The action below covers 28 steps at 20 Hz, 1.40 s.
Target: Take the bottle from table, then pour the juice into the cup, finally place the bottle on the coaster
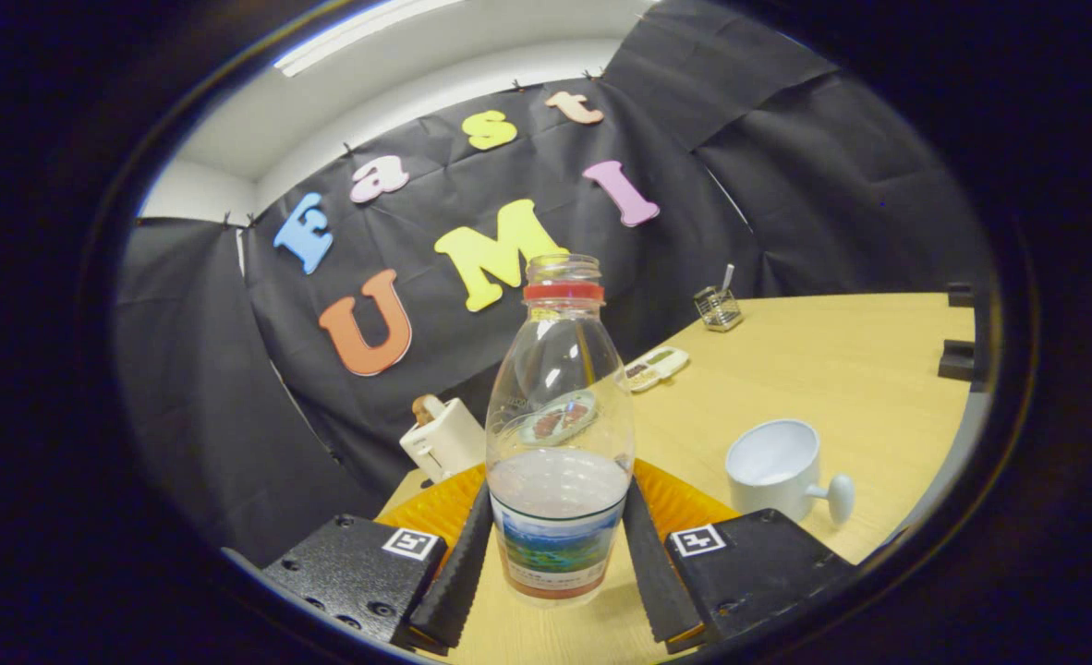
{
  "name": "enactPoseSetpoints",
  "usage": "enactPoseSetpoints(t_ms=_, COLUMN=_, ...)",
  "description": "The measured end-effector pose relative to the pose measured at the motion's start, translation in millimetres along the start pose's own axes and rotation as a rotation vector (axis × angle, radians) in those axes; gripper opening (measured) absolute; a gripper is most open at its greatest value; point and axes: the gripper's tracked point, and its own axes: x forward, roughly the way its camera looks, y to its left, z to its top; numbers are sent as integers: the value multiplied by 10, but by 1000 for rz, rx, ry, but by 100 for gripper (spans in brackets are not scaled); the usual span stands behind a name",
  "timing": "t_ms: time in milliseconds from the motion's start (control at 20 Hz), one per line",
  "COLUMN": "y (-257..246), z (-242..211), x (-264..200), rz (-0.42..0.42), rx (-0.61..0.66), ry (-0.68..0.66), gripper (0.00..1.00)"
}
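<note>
Holding the uncapped bottle [560,434] upright between both fingers, the hand-held gripper [557,554] looks mid-carry, with the orange coaster [685,503] just behind and the cup [775,466] ahead-right on the bench [842,360], so tilting over that cup likely comes next.

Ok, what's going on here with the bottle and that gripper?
A hand-held gripper has its fingers pressed on either side of a clear, uncapped bottle, low on its label. The bottle is upright and part full of liquid. An orange coaster lies just behind it on the wooden table. A white cup stands apart beside the coaster. I cannot tell if the bottle is lifted.
</note>
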Motion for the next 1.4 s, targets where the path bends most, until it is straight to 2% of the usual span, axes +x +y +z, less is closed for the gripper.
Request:
enactPoseSetpoints(t_ms=200, y=5, z=10, x=26, rz=33, rx=121, ry=24, gripper=77)
enactPoseSetpoints(t_ms=350, y=-9, z=34, x=34, rz=65, rx=267, ry=39, gripper=76)
enactPoseSetpoints(t_ms=950, y=8, z=-137, x=142, rz=107, rx=677, ry=101, gripper=76)
enactPoseSetpoints(t_ms=1250, y=-17, z=-154, x=138, rz=119, rx=937, ry=92, gripper=76)
enactPoseSetpoints(t_ms=1400, y=-89, z=-190, x=175, rz=104, rx=966, ry=100, gripper=76)
